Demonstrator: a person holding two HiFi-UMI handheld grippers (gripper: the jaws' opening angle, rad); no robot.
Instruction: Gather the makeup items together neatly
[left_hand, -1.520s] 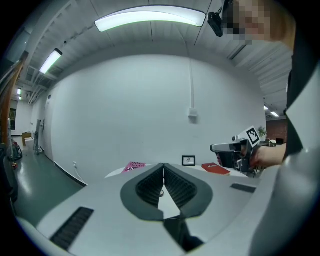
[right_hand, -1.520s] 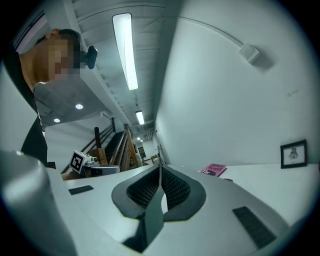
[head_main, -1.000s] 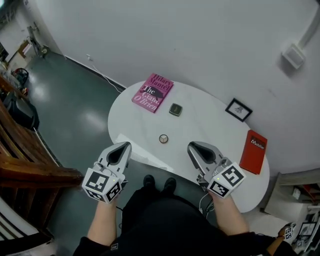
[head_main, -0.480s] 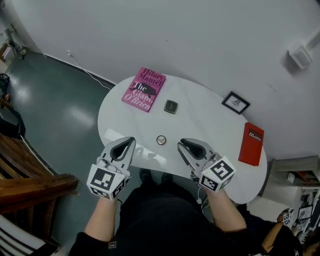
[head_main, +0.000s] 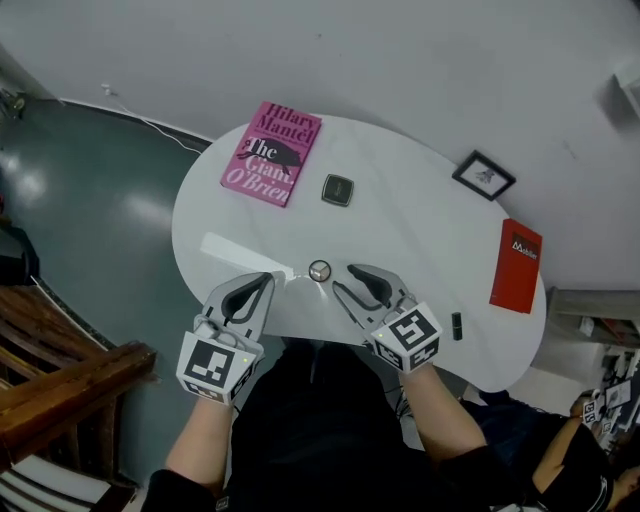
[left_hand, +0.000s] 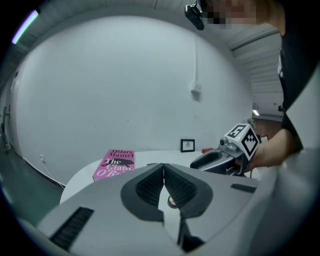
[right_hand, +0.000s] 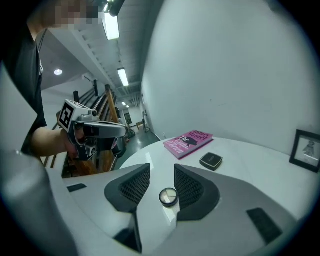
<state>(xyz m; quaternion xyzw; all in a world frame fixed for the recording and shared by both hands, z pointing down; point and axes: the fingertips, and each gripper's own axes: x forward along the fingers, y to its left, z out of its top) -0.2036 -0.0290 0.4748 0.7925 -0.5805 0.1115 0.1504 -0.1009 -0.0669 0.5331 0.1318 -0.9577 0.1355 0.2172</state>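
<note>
A small round compact (head_main: 320, 270) lies near the front edge of the white table (head_main: 420, 240). A dark square compact (head_main: 338, 189) sits farther back, beside a pink book (head_main: 270, 152). A small dark stick-like item (head_main: 457, 326) lies at the front right. My right gripper (head_main: 343, 279) hovers just right of the round compact, its jaws opening. In the right gripper view the round compact (right_hand: 169, 197) shows in the gap, just beyond the pads, which do not touch it. My left gripper (head_main: 265, 279) is shut and empty, left of the round compact.
A red book (head_main: 517, 265) lies at the table's right end. A small framed picture (head_main: 484, 175) stands at the back by the white wall. Dark floor and wooden stairs (head_main: 60, 370) lie to the left. The person's dark clothing fills the bottom of the head view.
My right gripper has moved left to the round compact and its jaws have parted. The left gripper stayed shut and shifted slightly toward the table. The small dark item came into view.
</note>
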